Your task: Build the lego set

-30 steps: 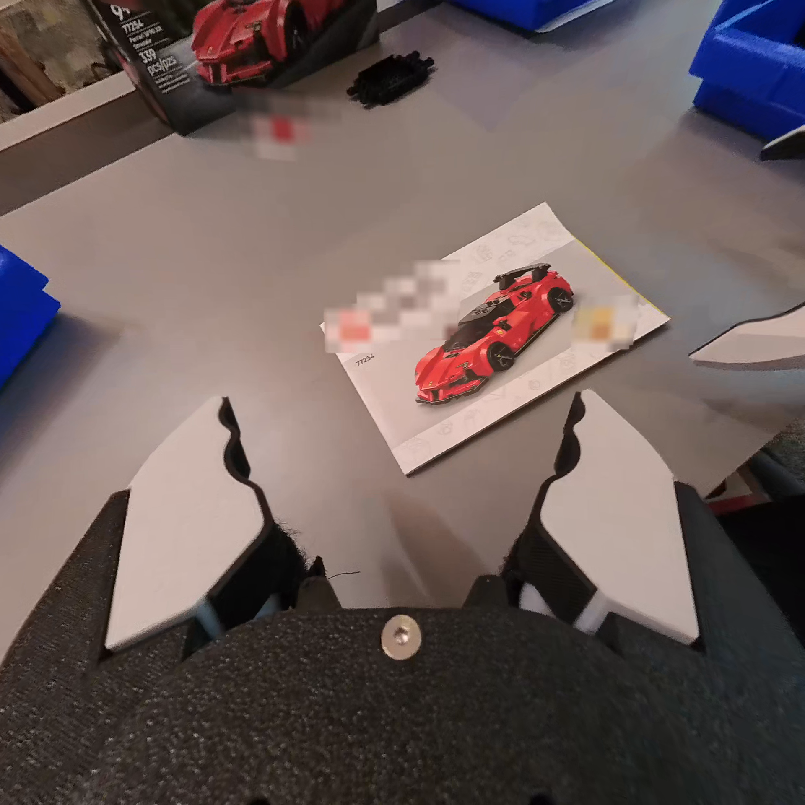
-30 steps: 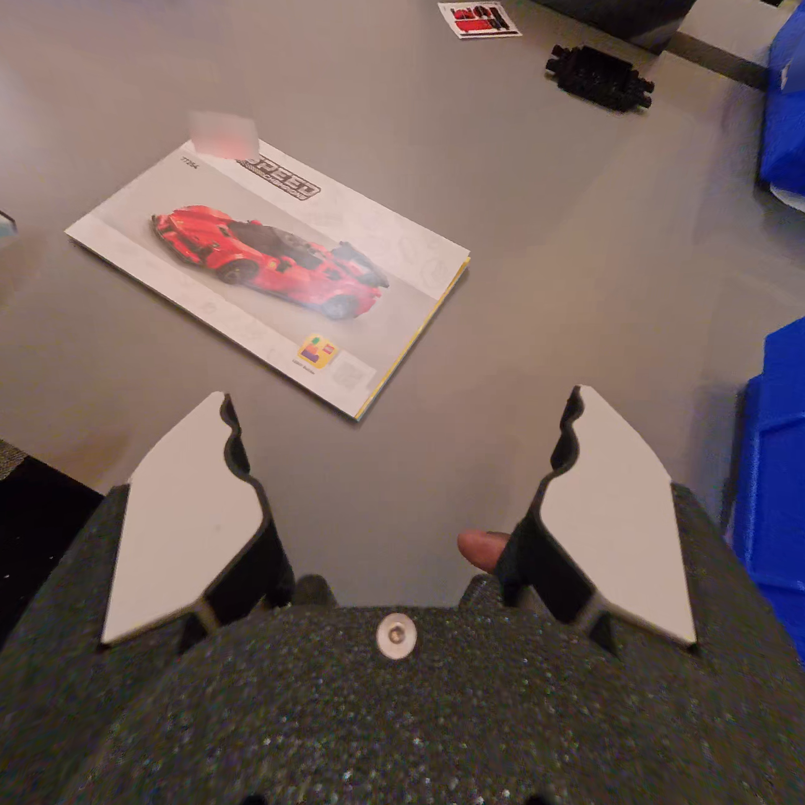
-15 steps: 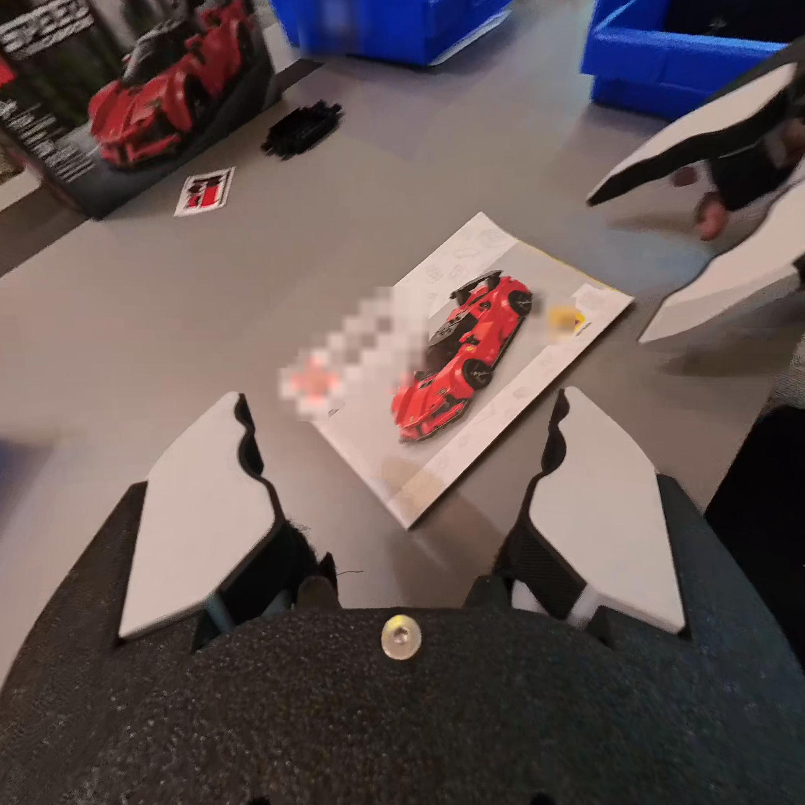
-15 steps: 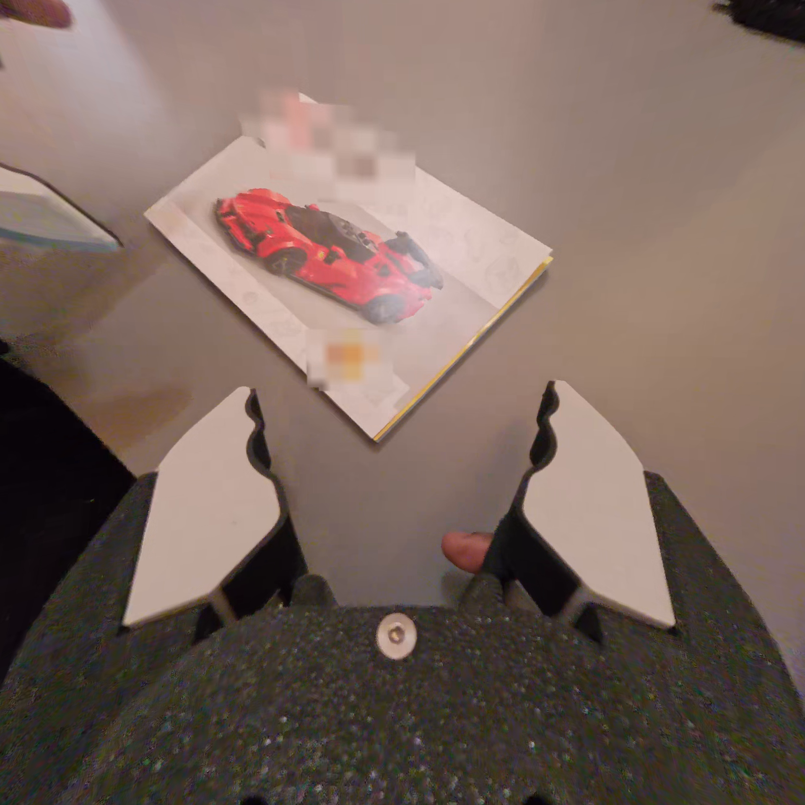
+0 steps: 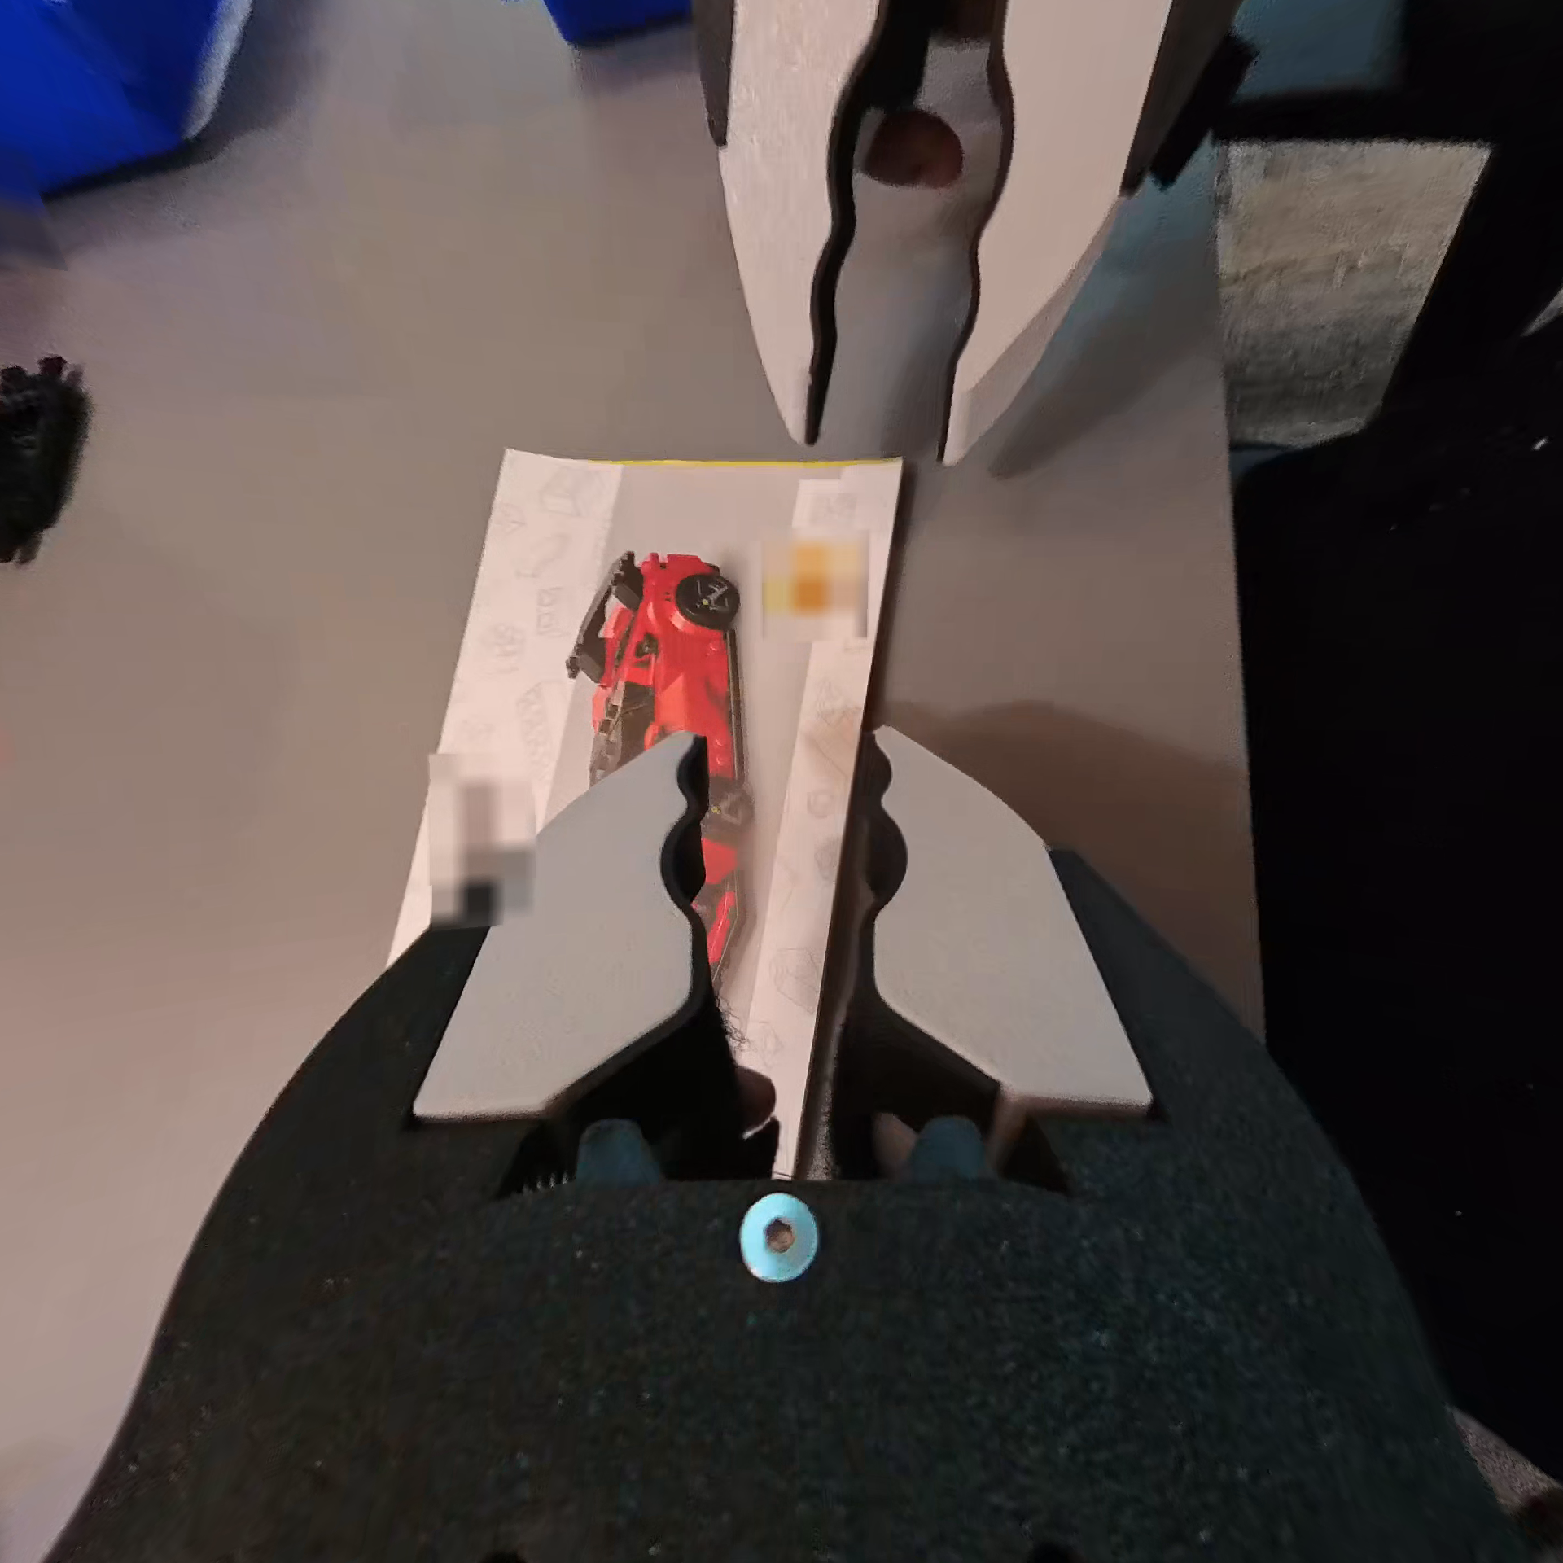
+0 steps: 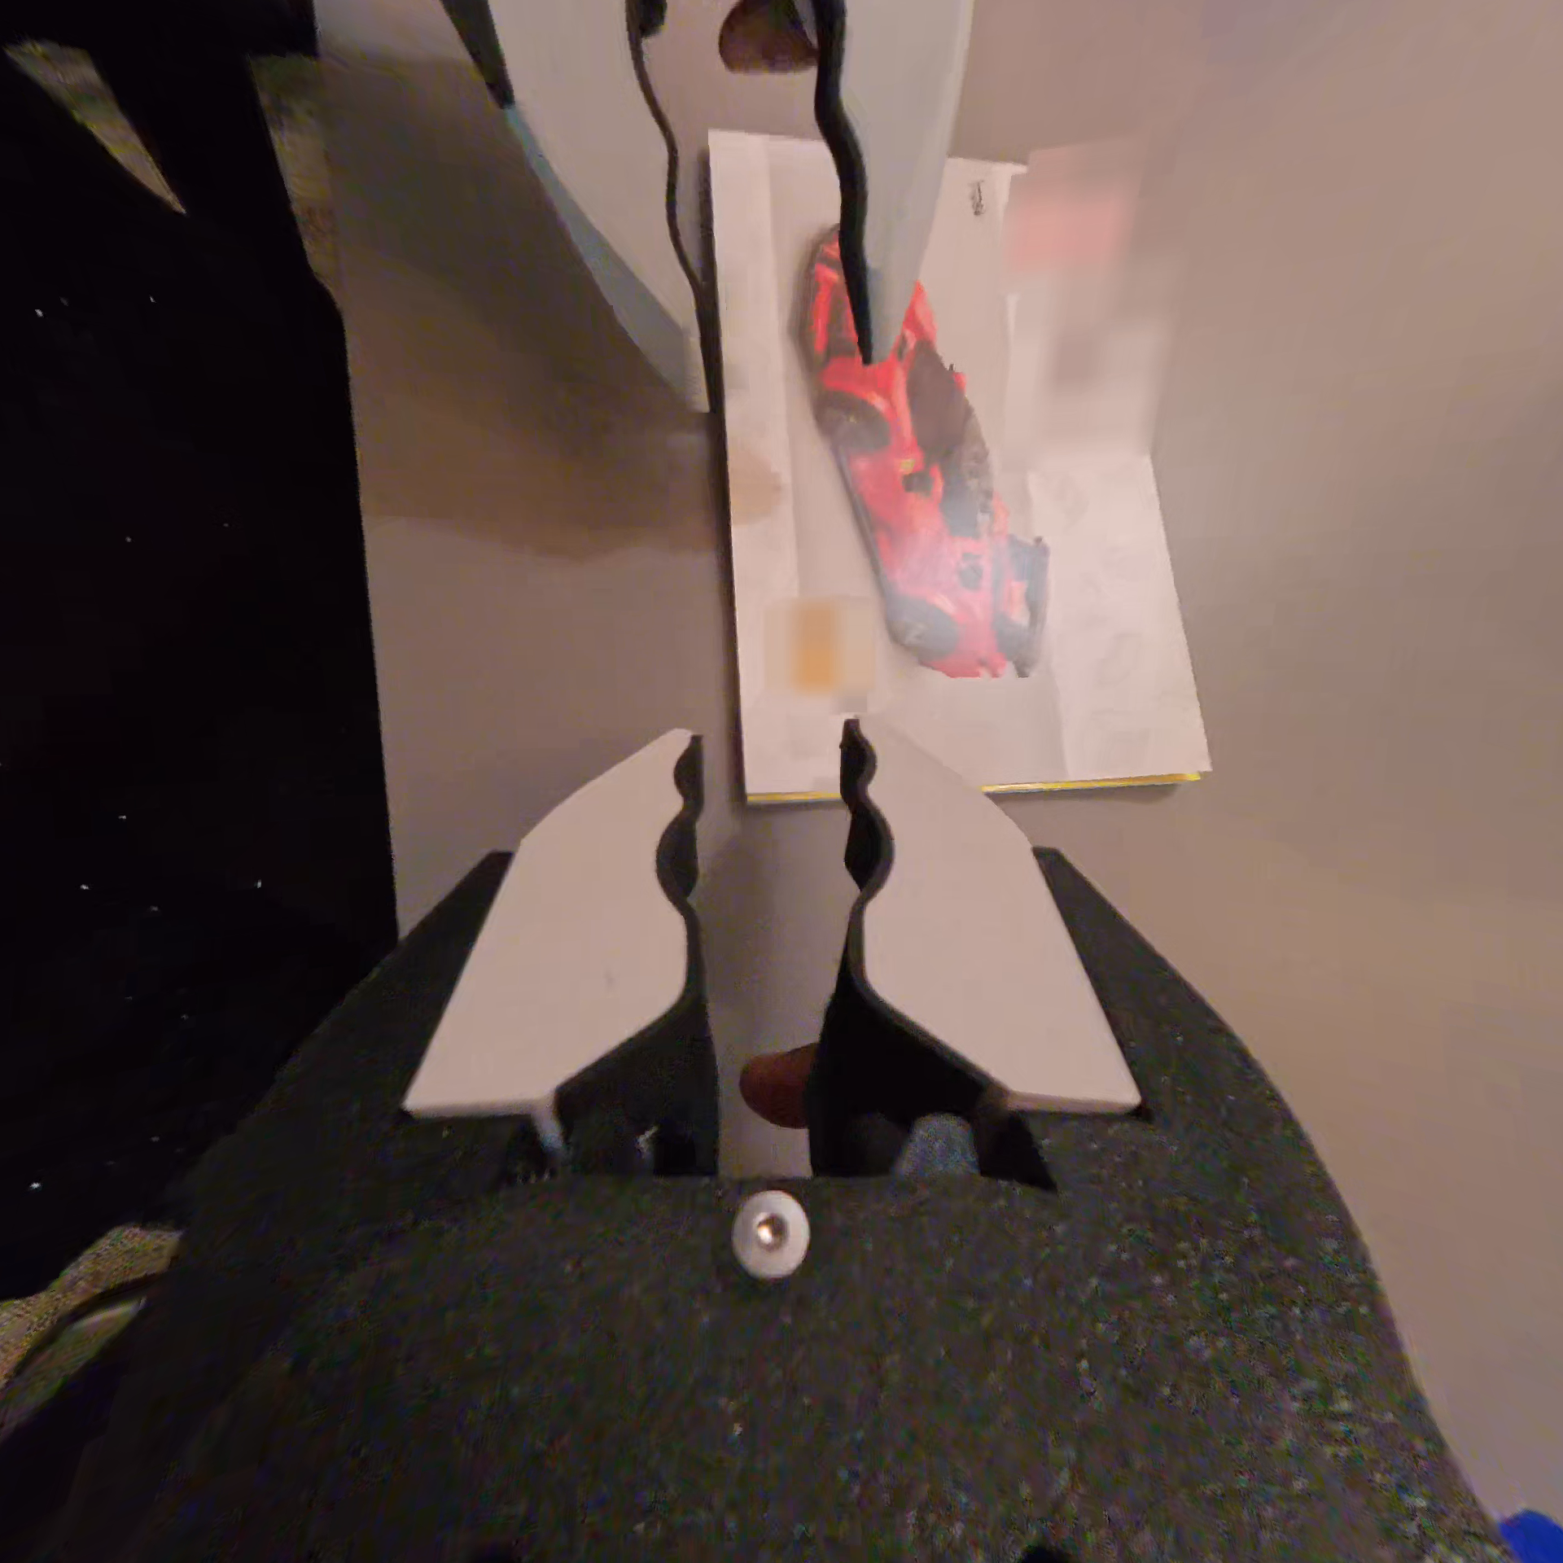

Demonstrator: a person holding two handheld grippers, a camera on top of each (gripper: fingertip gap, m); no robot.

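A white instruction booklet (image 5: 550, 634) with a red toy car printed on its cover lies flat on the grey table (image 5: 254, 677). My left gripper (image 5: 786, 740) hangs over the booklet's near end with its jaws narrowed. One finger is over the cover and the other is just off the booklet's right edge. A gap shows between the pads and nothing is gripped. My right gripper (image 6: 770, 732) faces it from the far end and is also narrowed. It straddles the booklet's (image 6: 1099, 592) yellow-edged corner without pressing on it. Each gripper shows in the other's view: the right one (image 5: 875, 448) and the left one (image 6: 782, 381).
A small black toy part (image 5: 34, 457) lies at the left of the table. A blue bin (image 5: 101, 85) stands at the back left. The table's edge runs close along the booklet's right side, with dark floor (image 5: 1395, 761) beyond it. A person's fingertip (image 6: 774, 1091) shows behind the right jaws.
Both grippers have swung in over the booklet from opposite ends and now face each other. Both pairs of jaws have closed from wide open to a narrow gap, with nothing taken hold of.
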